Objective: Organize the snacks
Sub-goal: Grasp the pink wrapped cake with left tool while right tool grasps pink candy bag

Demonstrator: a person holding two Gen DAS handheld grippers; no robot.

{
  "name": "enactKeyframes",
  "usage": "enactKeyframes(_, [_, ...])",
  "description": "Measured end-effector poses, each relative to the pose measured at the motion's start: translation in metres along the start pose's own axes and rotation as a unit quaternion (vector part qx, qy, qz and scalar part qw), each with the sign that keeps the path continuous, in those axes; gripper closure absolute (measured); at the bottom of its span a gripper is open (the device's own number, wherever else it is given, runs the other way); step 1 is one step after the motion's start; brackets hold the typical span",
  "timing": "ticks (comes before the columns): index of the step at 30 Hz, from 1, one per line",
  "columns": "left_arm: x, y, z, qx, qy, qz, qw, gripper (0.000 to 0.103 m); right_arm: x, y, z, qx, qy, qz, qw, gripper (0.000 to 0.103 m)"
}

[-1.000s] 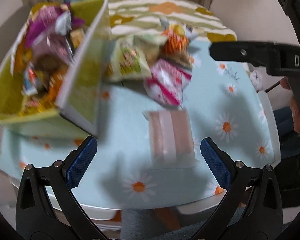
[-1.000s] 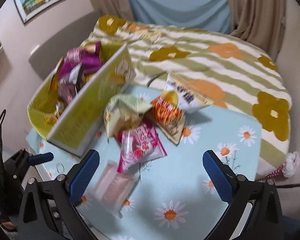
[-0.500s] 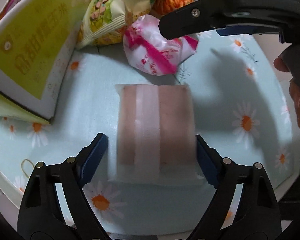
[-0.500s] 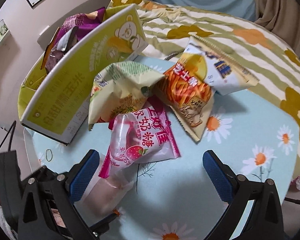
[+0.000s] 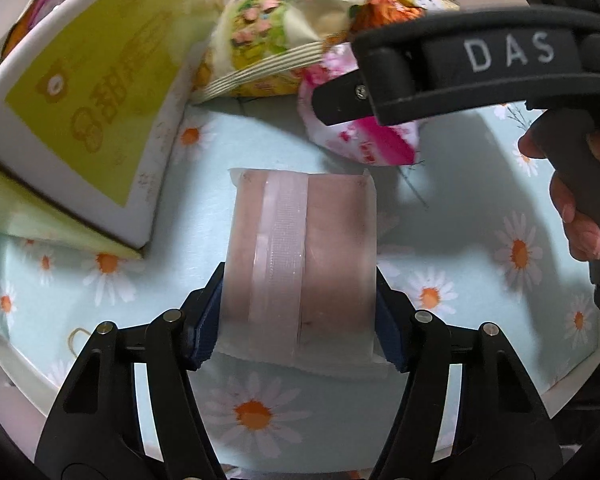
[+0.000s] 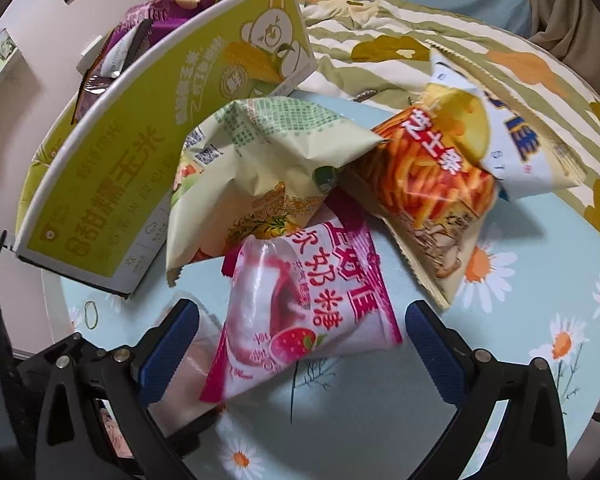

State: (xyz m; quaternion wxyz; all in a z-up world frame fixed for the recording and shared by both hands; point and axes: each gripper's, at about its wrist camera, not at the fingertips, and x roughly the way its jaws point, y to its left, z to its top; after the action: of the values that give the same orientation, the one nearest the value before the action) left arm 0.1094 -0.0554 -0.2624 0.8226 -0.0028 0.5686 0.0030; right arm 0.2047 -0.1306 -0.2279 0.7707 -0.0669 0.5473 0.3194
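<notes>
Left hand-held gripper (image 5: 298, 320) lowered, jaws closing onto translucent packet (image 5: 300, 256) edges.

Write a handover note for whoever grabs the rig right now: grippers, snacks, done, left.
Left gripper: jaws just closing, pads at both sides of the pale wrapped pack lying on the table.
Right gripper: open, empty, over the pink candy bag.
Green bag and orange chip bag lie loose beside the yellow box.
Done: some snacks in box.
Left: box these four.
</notes>
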Motion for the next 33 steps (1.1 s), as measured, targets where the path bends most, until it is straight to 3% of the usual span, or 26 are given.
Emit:
enactKeyframes(10, [0.002,0.041,-0.003,-0.014,0.007,0.008,0.9999,0.039,0.017,0.003,0.01,-0.02,-0.004,-0.031,0.999,0.002])
enactKeyframes(16, [0.001,0.054,0.002,-0.009,0.01,0.006,0.9999,0.039,0.022,0.004,0.012,-0.033,-0.007,-0.051,0.998,0.02])
enactKeyframes(20, [0.003,0.043,0.006,-0.006,0.012,0.008,0.9999,0.04,0.023,0.01,0.01,-0.033,-0.012,-0.057,0.998,0.032])
enactKeyframes(29, [0.006,0.032,0.016,-0.003,0.009,0.002,1.0,0.041,0.001,0.008,-0.018,-0.01,-0.024,-0.045,0.999,0.05])
enactKeyframes(33, [-0.002,0.027,0.011,0.003,0.002,-0.004,1.0,0.041,-0.012,0.005,-0.028,0.008,-0.03,-0.043,0.999,0.053])
